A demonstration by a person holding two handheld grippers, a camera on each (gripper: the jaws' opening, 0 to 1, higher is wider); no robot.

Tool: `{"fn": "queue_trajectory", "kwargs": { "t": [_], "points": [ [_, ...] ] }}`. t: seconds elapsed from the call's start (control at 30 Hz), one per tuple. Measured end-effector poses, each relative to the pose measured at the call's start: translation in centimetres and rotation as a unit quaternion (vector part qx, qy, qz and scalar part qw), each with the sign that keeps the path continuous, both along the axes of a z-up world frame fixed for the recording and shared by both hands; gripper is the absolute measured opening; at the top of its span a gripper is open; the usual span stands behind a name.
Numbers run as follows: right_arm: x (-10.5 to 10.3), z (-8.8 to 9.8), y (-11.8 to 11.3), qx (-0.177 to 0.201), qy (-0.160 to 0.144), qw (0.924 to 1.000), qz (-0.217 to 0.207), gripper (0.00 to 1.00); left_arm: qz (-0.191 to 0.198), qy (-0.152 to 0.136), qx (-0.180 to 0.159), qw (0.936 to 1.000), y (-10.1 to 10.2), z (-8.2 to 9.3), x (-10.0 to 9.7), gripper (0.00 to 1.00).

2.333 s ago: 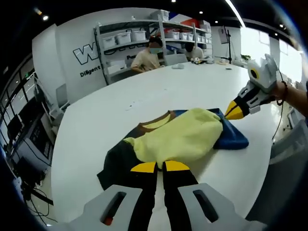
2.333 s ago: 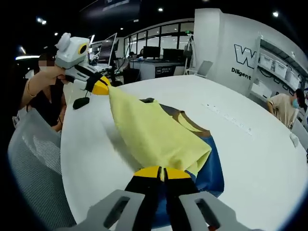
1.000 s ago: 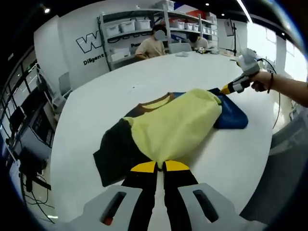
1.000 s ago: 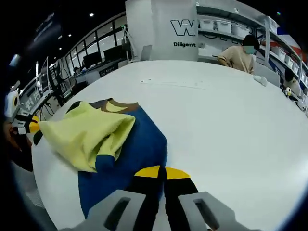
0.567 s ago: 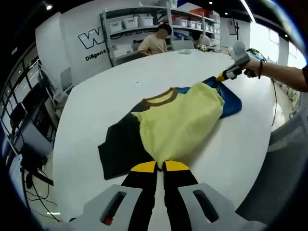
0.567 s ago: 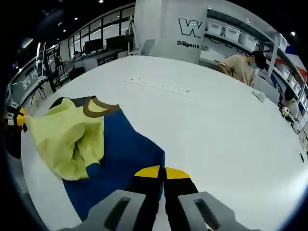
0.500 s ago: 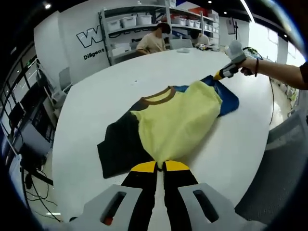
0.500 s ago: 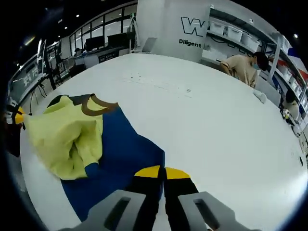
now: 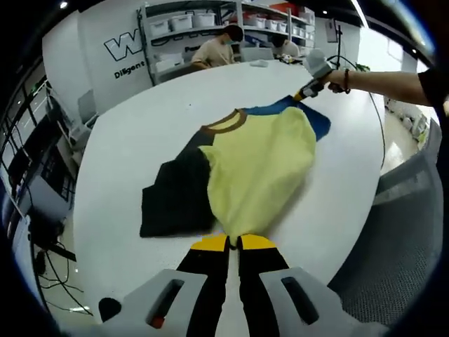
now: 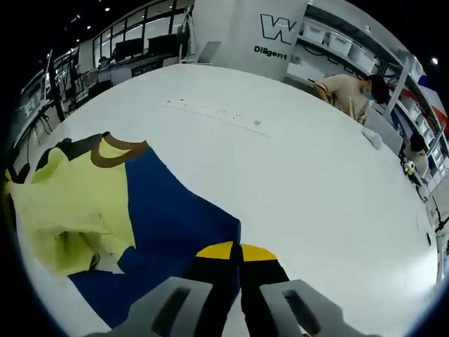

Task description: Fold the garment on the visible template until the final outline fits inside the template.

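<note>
A colour-block shirt lies spread on the white table (image 9: 147,133): a yellow panel (image 9: 256,168), a black panel (image 9: 172,196), a blue panel (image 9: 309,116) and a brown collar (image 9: 223,121). My left gripper (image 9: 233,243) is shut on the yellow panel's near edge. In the right gripper view the blue panel (image 10: 168,225) runs up to my right gripper (image 10: 231,250), which is shut on its edge; the yellow part (image 10: 70,210) and the collar (image 10: 112,149) lie to the left. In the left gripper view the right gripper (image 9: 309,78) pinches the blue corner at the far side.
The round white table (image 10: 316,182) stretches wide beyond the shirt. People sit at its far side (image 9: 221,49) before shelves of white bins (image 9: 182,21). A grey mesh chair back (image 9: 414,232) stands by the table's edge. Desks with monitors (image 10: 133,49) line the far wall.
The right gripper has pulled the blue panel outward, so the shirt lies flatter and more spread out. The left gripper has kept its hold on the yellow edge.
</note>
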State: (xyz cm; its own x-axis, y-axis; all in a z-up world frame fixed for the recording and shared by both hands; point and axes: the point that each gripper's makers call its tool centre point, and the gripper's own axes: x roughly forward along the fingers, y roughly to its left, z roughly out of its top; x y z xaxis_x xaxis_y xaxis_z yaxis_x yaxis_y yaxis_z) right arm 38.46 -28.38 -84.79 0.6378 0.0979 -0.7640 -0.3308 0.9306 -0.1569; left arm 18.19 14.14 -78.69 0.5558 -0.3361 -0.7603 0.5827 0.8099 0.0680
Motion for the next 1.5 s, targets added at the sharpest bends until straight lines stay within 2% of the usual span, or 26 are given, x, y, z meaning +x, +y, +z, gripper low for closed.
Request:
{"fn": "queue_trajectory", "kwargs": {
  "t": [0.13,0.3,0.47,0.53,0.57,0.7,0.83,0.9,0.97,1.07,1.23,1.3,1.5],
  "points": [
    [-0.2,-0.5,-0.5,-0.005,0.008,0.9999,-0.007,0.00,-0.015,0.023,-0.001,0.9996,-0.3,-0.5,-1.9,0.08],
    [-0.4,-0.8,-1.3,-0.018,0.014,0.9996,-0.016,0.00,-0.022,0.035,-0.018,0.9990,-0.7,-0.3,-3.3,0.08],
    [-0.5,-0.7,-1.4,-0.014,0.012,0.9995,-0.024,0.00,-0.044,0.059,-0.002,0.9973,-1.0,-1.6,-4.5,0.08],
    [-0.5,-0.7,-1.4,-0.015,0.010,0.9995,-0.026,0.00,-0.054,0.083,0.003,0.9951,-1.2,-2.4,-5.4,0.07],
    [-0.5,-0.7,-1.5,-0.015,0.010,0.9995,-0.027,0.00,-0.056,0.086,0.003,0.9948,-1.3,-2.6,-5.6,0.07],
    [-0.5,-0.6,-1.7,-0.011,0.009,0.9993,-0.034,0.00,-0.040,0.089,0.001,0.9952,-0.8,-3.2,-5.8,0.07],
    [-0.6,0.2,-1.5,-0.009,-0.007,0.9995,-0.031,0.02,-0.026,0.082,-0.003,0.9963,-0.8,-3.0,-5.4,0.07],
    [-0.5,0.9,-1.0,0.004,-0.020,0.9995,-0.024,0.11,-0.015,0.071,0.003,0.9974,-0.5,-2.7,-4.8,0.07],
    [-0.9,2.3,0.4,0.038,-0.047,0.9981,-0.009,0.21,-0.010,0.055,0.005,0.9984,-0.5,-2.2,-4.2,0.07],
    [-2.4,3.3,1.6,0.049,-0.060,0.9967,0.021,0.25,-0.006,0.043,0.004,0.9991,-0.4,-1.7,-3.7,0.07],
    [-4.2,3.9,2.8,0.064,-0.067,0.9950,0.037,0.36,-0.003,0.036,0.004,0.9994,-0.4,-1.5,-3.5,0.07],
    [-5.4,3.9,3.7,0.082,-0.058,0.9942,0.038,0.38,0.003,0.029,0.000,0.9996,-0.3,-1.3,-3.2,0.07],
    [-8.2,4.5,6.7,0.122,-0.063,0.9870,0.084,0.45,0.004,0.020,-0.003,0.9998,-0.3,-0.9,-3.0,0.07]
  ]
}}
